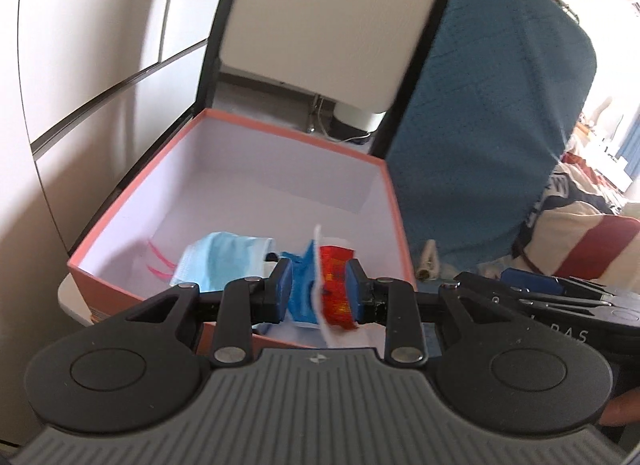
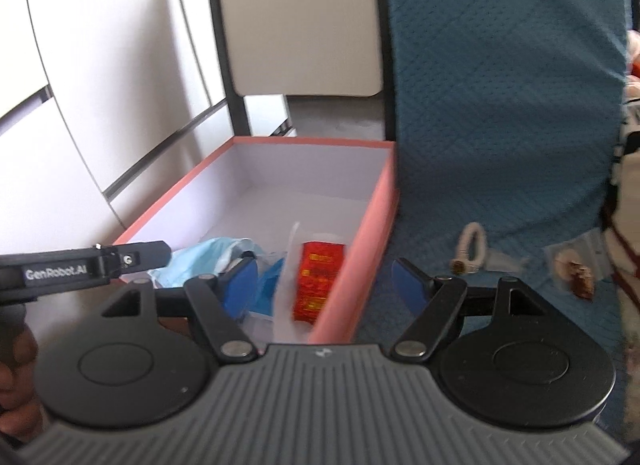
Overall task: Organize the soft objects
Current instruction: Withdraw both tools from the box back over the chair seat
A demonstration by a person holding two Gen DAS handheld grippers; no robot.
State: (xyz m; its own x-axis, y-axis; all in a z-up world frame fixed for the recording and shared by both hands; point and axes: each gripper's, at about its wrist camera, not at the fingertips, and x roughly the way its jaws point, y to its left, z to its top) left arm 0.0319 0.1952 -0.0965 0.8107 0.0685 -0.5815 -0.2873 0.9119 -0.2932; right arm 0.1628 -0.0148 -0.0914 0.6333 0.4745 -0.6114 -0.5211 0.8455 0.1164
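On my far left, a white cupboard wall (image 1: 92,65) stands past my left claw (image 1: 319,291). In front of that claw is a pink box (image 1: 116,221) with white insides and no lid on. In it, just left of my left pad, lies a light blue face mask (image 1: 218,261). My left claw is partly closed and pinches a small soft bundle over the near end of the box: a blue cloth piece (image 1: 302,289), a white sheet (image 1: 320,297) and a red and orange packet (image 1: 338,285), all squeezed between the two blue pads. My right claw (image 2: 324,289) is wide apart and holds nothing; its left pad is over the box and its right pad is outside the box wall. The red packet hangs between these pads, touching neither. Right of my right claw a teal blanket (image 2: 500,105) lies spread. On it, a little past my right pad, sits a small white ring thing (image 2: 470,247). Farther right lies a clear little bag (image 2: 576,265) with brown bits inside.
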